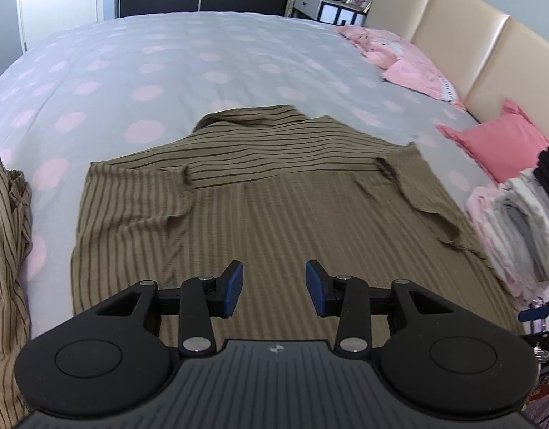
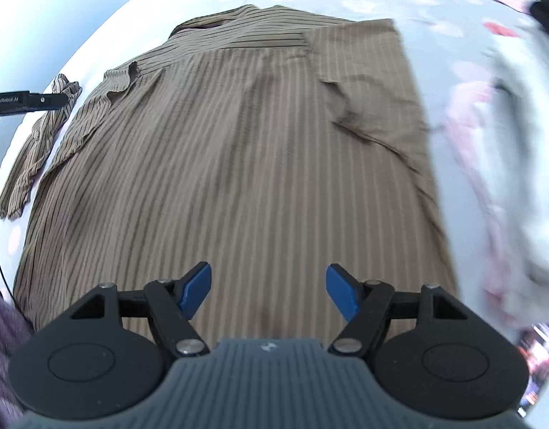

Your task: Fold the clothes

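Bedroom light falls on a grey bed cover with pink dots (image 1: 138,71), and on it, face down and spread flat, lies the brown striped shirt (image 1: 274,193), collar at the far end, hem at the near edge.

At the left gripper (image 1: 274,284) the blue fingers (image 1: 235,286) stand a moderate gap apart with nothing between them, hanging over the near middle of the shirt's back. The right gripper (image 2: 268,291) has its fingers (image 2: 197,287) spread wider, also empty, above the same near stretch of cloth.

Outward from there, the right sleeve (image 1: 428,196) is already turned in over the back, though it lies crumpled and slanted. The left sleeve (image 2: 35,150) trails off to the left on the cover, not yet brought in. A stack of folded laundry (image 1: 524,221) sits just beside the shirt's right edge, with pink pillows (image 1: 503,143) farther off.

Risks, as I judge them: folding over the rumpled right sleeve would lock the creases in. A pinch at the hem could also catch the bed cover beneath. Dragging the right side may knock the neighbouring stack, and the loose left sleeve may be left outside the fold.
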Demonstrator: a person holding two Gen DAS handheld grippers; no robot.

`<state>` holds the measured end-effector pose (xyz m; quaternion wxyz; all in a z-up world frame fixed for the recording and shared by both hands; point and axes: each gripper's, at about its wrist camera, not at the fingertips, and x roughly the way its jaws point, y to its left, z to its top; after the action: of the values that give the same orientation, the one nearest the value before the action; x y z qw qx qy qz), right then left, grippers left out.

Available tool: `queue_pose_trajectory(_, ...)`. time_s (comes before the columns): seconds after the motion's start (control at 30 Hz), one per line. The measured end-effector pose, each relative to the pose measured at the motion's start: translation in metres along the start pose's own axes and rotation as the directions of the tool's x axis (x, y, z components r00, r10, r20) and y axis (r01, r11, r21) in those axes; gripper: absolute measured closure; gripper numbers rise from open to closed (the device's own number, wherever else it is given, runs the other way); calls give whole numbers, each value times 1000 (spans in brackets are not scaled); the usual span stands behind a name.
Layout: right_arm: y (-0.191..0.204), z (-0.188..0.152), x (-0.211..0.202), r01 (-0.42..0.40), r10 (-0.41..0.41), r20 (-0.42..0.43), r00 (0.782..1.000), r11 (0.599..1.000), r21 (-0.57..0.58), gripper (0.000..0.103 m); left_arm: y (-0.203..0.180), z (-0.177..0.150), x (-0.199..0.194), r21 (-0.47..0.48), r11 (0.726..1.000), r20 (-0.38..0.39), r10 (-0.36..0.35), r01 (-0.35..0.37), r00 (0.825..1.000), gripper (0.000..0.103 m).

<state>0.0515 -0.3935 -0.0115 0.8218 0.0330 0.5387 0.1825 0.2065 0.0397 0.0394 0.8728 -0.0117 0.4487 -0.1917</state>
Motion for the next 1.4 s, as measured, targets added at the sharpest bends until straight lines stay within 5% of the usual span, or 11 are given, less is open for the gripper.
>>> queue_pose_trajectory(0.23, -29, -52, -37, 57, -64, -101, 993, 996, -66, 31, -38, -10, -12, 34, 999, -14, -36, 36, 999, 66)
queue_pose_trajectory(0.43, -50, -97, -41, 108, -146, -230, 962, 979, -170, 34, -71, -13, -6, 83, 995, -48, -51, 55, 998, 66)
queue_pose_trajectory(0.7, -81, -115, -14, 85, -117, -305, 945, 990, -115, 60, -114, -18, 5, 168, 983, -90, -60, 74, 994, 65)
queue_pose_trajectory(0.93, -90, -112, 6, 110, -139, -321, 937, 988, -107, 64, -131, -20, 16, 193, 979, -120, -46, 69, 992, 64)
queue_pose_trajectory(1.07, -73, -109, 5, 115, -169, -312, 935, 976, -185, 101, -137, -17, 24, 178, 981, -135, -52, 75, 990, 64)
queue_pose_trajectory(1.2, -51, -105, -3, 132, -214, -304, 928, 954, -268, 102, -143, -9, 33, 166, 982, -148, -66, 91, 987, 64)
queue_pose_trajectory(1.4, -16, -89, -24, 106, -191, -248, 950, 942, -317, 102, -159, 16, 49, 128, 983, -153, -111, 131, 982, 64)
